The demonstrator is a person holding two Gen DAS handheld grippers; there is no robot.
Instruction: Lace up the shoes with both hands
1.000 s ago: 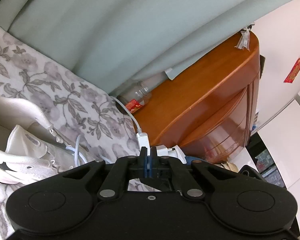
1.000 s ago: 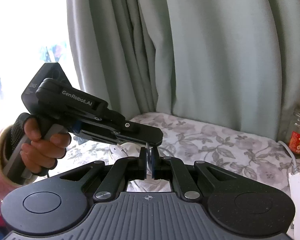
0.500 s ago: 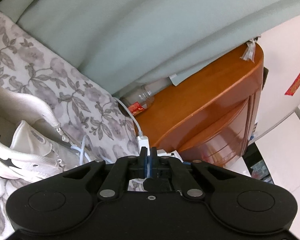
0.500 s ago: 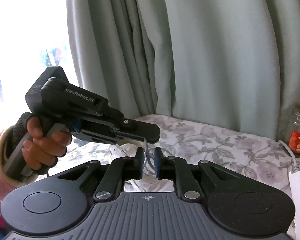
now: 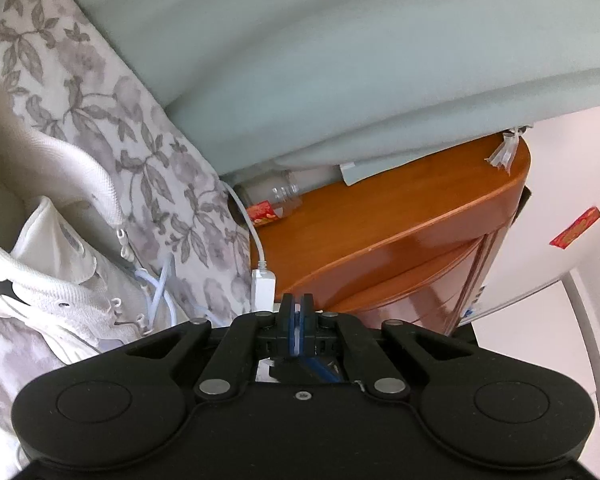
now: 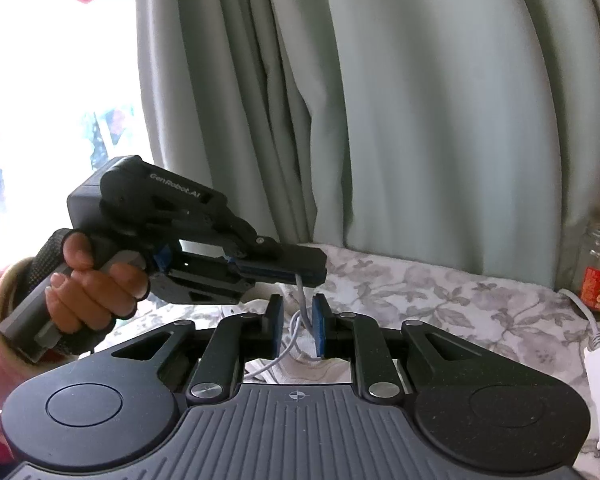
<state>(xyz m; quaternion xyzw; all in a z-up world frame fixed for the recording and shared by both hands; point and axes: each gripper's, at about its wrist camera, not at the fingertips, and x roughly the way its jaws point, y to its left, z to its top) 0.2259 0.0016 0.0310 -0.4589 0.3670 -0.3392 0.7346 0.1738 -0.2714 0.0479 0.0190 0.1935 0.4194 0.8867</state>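
Lace [image 6: 302, 300] hangs in a pale blue strand from your left claw [image 6: 298, 271], whose jaws are clamped flat on it. It drops into the gap of your right claw [image 6: 297, 320]. The right jaws have just been opening and stand narrowly apart, with the strand between the blue pads [image 6: 319, 320]; neither pad presses on it. Your left hand [image 6: 92, 292], in a fingerless glove with a pink sleeve behind it, grips the left tool's handle, and that tool crosses just above and ahead of the right one.

From the left wrist camera, the white shoe [image 5: 60, 296] lies low on the left on a grey floral sheet [image 5: 156, 168]. Its tongue stands up, and loose loops of lace cross beside the upper eyelets. A thin pale line of lace shows pinched between the left pads [image 5: 290, 320].

Behind the shoe hangs a pale green curtain [image 5: 340, 60]. To the right stands a wooden cabinet [image 5: 400, 240] with a clear bottle [image 5: 276, 204] on top, and a white charger plug [image 5: 263, 290] dangles on its cable at the sheet's edge.
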